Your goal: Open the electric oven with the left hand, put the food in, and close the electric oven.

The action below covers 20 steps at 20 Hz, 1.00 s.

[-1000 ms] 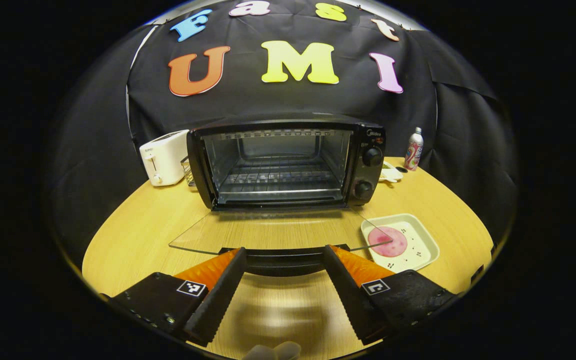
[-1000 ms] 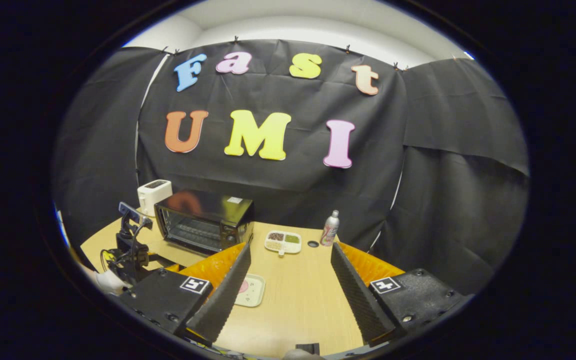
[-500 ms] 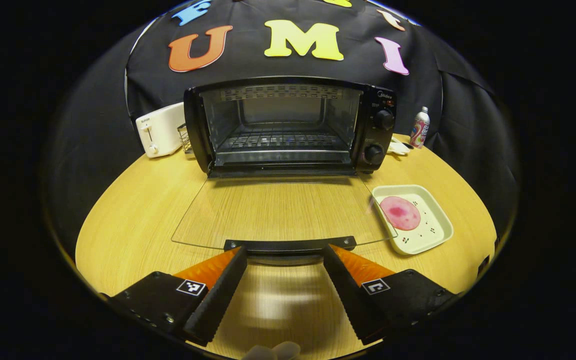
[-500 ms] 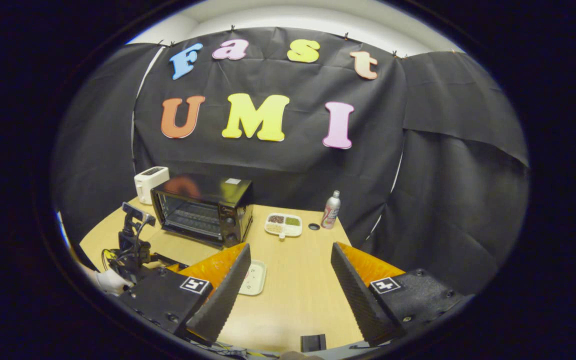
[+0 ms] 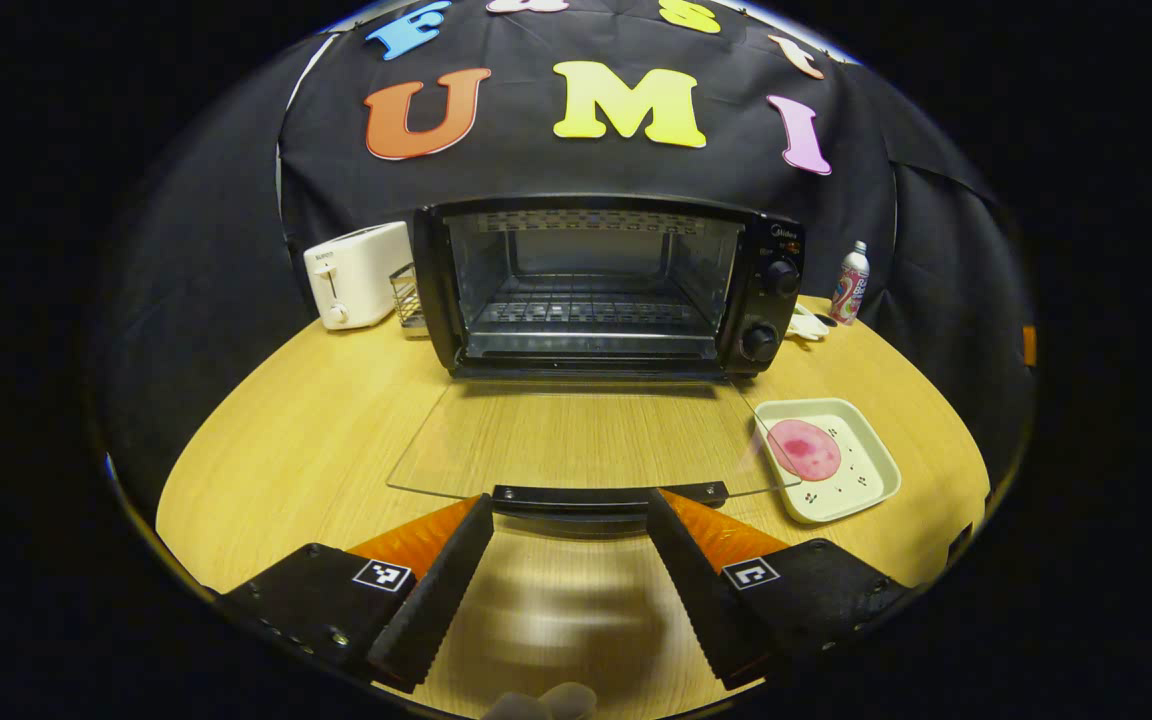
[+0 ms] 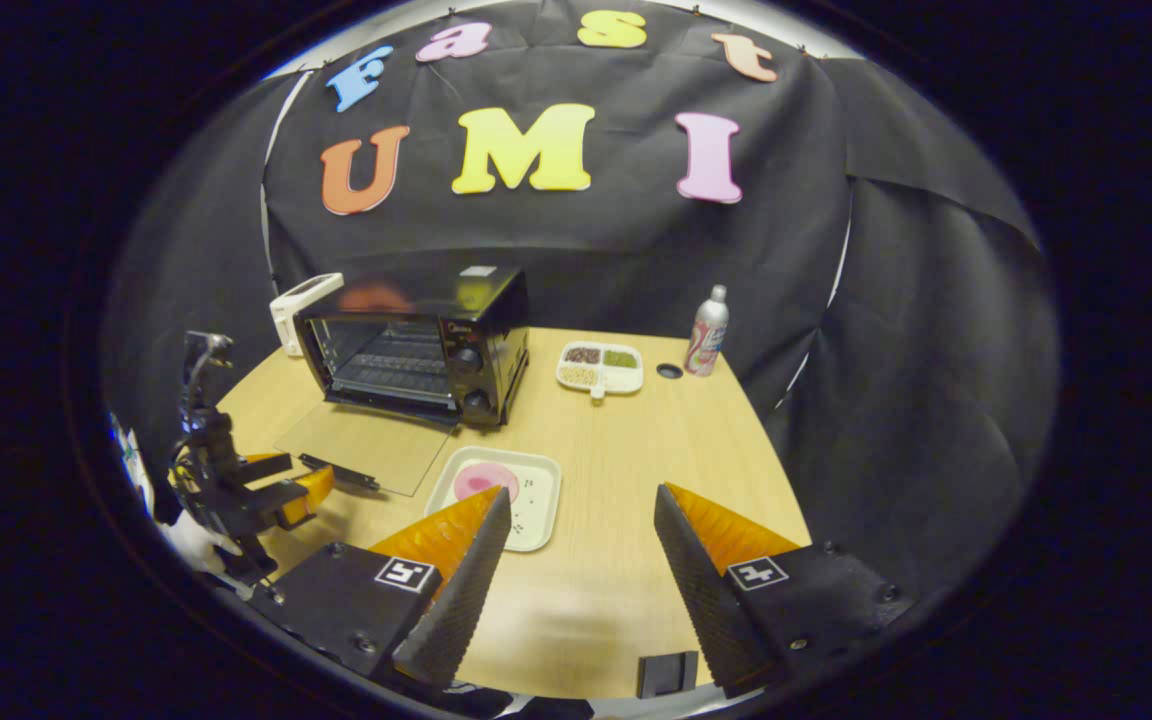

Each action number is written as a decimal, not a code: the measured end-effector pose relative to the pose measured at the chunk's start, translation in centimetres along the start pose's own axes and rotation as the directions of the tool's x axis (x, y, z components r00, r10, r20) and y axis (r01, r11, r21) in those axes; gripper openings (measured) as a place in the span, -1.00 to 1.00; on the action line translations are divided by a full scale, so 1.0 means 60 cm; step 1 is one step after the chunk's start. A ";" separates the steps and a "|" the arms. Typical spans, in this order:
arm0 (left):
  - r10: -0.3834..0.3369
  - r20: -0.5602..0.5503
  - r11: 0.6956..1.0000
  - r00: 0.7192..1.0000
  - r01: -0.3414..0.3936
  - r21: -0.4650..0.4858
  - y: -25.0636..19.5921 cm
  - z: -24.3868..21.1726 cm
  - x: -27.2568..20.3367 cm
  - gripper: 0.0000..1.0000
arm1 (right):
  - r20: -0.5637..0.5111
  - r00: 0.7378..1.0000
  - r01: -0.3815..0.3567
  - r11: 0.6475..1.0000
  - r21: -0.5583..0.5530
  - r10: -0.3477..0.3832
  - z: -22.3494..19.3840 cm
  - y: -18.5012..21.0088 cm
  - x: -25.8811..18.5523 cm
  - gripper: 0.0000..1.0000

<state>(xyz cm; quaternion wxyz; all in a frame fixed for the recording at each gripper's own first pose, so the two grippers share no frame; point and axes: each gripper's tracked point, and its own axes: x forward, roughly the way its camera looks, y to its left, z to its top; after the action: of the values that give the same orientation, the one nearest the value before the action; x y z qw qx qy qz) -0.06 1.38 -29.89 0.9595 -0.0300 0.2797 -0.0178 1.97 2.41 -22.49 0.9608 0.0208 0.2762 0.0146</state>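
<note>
The black electric oven stands open, with its glass door lying flat toward me and its wire rack bare. The door handle sits just beyond the tips of my left gripper, which is open and holds nothing. A round pink slice of food lies on a square white plate to the right of the door. In the right gripper view my right gripper is open above the table, and the plate with the food lies just ahead of its left finger. The left gripper appears at the far left, before the door handle.
A white toaster and a small wire rack stand left of the oven. A divided dish of grains, a dark round spot and a can sit behind on the right. The round wooden table drops off close to both grippers.
My left gripper has drawn back slightly, so the door handle now lies past its fingertips. The right gripper has tipped down and come closer to the plate.
</note>
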 end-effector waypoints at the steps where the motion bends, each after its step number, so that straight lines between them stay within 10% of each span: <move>1: 0.012 0.009 1.000 1.000 -0.012 0.001 0.009 0.009 -0.014 0.94 | -0.033 0.999 -0.018 1.000 0.009 0.018 -0.014 0.003 0.026 0.82; 20: 0.281 0.212 0.958 0.936 -0.259 -0.124 0.033 0.218 -0.261 0.94 | -0.460 0.836 -0.206 0.948 0.241 0.299 -0.113 0.061 0.301 0.00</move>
<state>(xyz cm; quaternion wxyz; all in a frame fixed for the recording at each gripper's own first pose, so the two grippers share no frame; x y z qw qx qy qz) -6.21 4.77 -10.63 0.9759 -0.0384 0.1701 0.1309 13.61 6.98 -37.59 0.8426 0.1404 0.5057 0.1210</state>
